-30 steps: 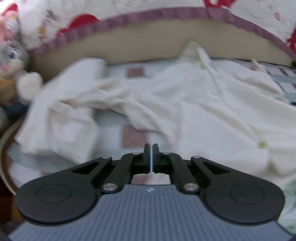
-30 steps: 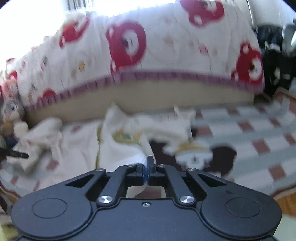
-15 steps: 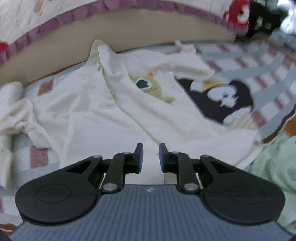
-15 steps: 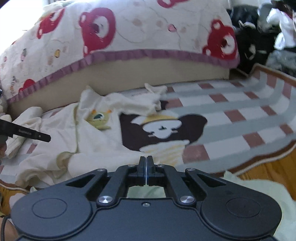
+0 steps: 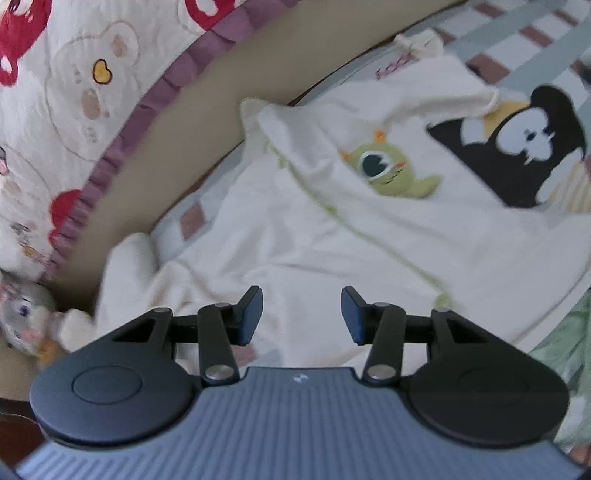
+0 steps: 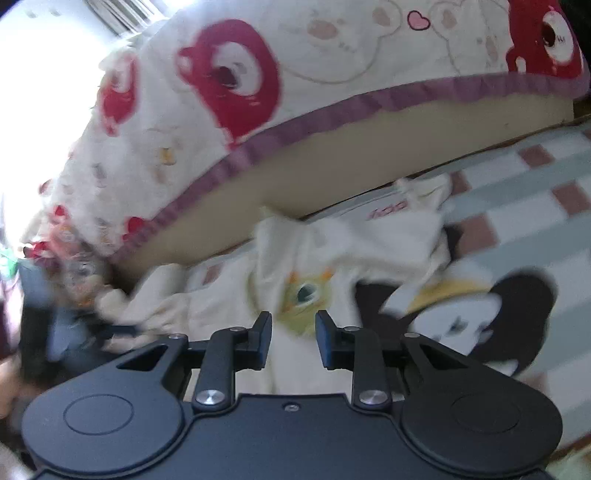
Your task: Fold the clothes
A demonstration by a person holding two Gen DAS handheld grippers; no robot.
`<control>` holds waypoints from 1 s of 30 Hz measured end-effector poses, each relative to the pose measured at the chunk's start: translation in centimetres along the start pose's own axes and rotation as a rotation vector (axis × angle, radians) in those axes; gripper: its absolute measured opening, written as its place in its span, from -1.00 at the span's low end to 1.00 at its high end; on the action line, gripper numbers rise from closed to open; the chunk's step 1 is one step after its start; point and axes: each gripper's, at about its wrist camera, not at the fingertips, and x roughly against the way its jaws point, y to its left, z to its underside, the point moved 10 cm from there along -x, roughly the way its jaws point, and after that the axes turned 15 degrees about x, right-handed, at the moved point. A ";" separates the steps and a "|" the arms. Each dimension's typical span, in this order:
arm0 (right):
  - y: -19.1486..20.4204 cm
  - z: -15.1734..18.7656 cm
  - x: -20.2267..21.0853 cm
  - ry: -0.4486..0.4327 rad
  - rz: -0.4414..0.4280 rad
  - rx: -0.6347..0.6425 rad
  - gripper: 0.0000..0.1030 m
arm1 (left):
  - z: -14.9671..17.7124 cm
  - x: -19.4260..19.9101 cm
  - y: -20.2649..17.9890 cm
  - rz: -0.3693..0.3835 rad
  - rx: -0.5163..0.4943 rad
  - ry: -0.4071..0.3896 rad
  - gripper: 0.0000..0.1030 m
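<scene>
Cream garment [image 5: 332, 236] lay spread and rumpled on checked mat [image 6: 554, 177]. Left gripper [image 5: 301, 314] and right gripper [image 6: 291, 339] hovered over it, jaws apart, empty. Likely grasp stage; next needs an edge pinch.

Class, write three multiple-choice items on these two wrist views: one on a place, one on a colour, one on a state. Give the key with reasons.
1. Where does the cream garment lie?
A. on the checked mat beside the bed
B. on a chair
C. in a basket

2. What colour is the one-eyed creature print?
A. blue
B. green
C. red

3. How do the left tool and right tool stand?
A. both shut
B. one holds cloth
C. both open, empty

Key: A, checked mat shows around it; B, the print is green; C, a gap shows between each tool's fingers.
</scene>
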 end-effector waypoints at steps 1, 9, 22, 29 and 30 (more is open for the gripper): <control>-0.7 -1.6 -0.6 0.044 0.039 0.045 -0.37 | -0.5 0.3 0.5 -0.023 -0.018 0.006 -0.10; -7.6 -7.8 -4.9 0.270 0.048 -0.013 -0.31 | -6.8 -2.1 -4.1 0.140 0.111 -0.135 -0.06; -17.2 6.3 -13.7 0.200 -0.006 -0.654 0.06 | -9.8 -15.3 -17.9 0.095 -0.119 -0.132 0.23; -19.4 4.7 -15.1 0.088 0.010 -0.530 -0.04 | -11.3 -19.8 -18.9 0.154 -0.013 -0.142 0.44; -19.6 4.0 -15.3 0.073 0.027 -0.485 -0.27 | -11.6 -20.0 -18.8 0.167 0.009 -0.151 0.54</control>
